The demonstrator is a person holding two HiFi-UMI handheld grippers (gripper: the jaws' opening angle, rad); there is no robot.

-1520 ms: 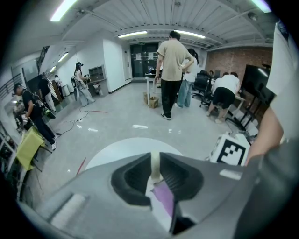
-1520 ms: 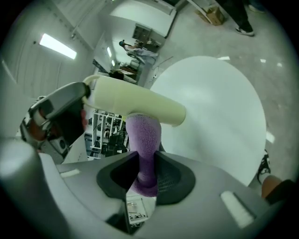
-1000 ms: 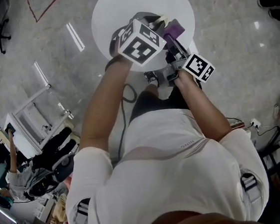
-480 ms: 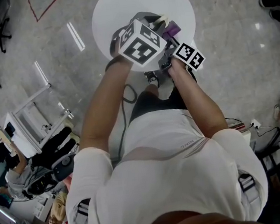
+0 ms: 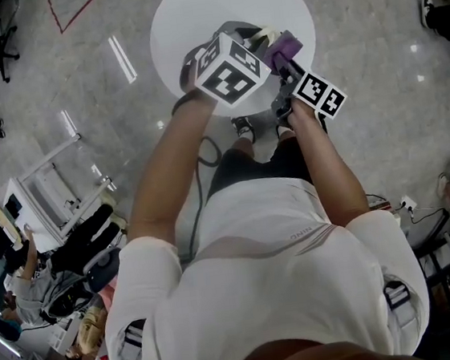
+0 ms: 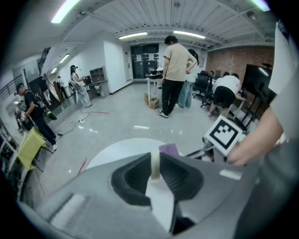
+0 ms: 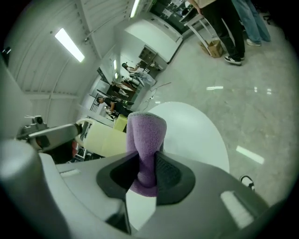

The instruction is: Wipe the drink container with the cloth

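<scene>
Container: pale yellow drink container, held up over the near edge of the table; its side is plain, with no label or print to read.
Grip on container: left gripper has its jaws pinched on a thin cream part of it, which stands upright between the dark pads.
Cloth: purple cloth, folded into a thick roll that stands up out of the jaws, just beside the container's right side; whether the two touch cannot be told.
Grip on cloth: right gripper is clamped on the lower part of the roll, both pads pressed into the pile.
Markers: left cube and right cube carry black-and-white square patterns, no letters or digits.
Table: round white table, bare under both tools.
Shirt: white shirt with a small line of lettering on its back, too small to read with certainty.
Floor: glossy grey floor with a red taped line at its far left.
Room: person in a beige shirt stands with their back turned; no readable signs.
</scene>
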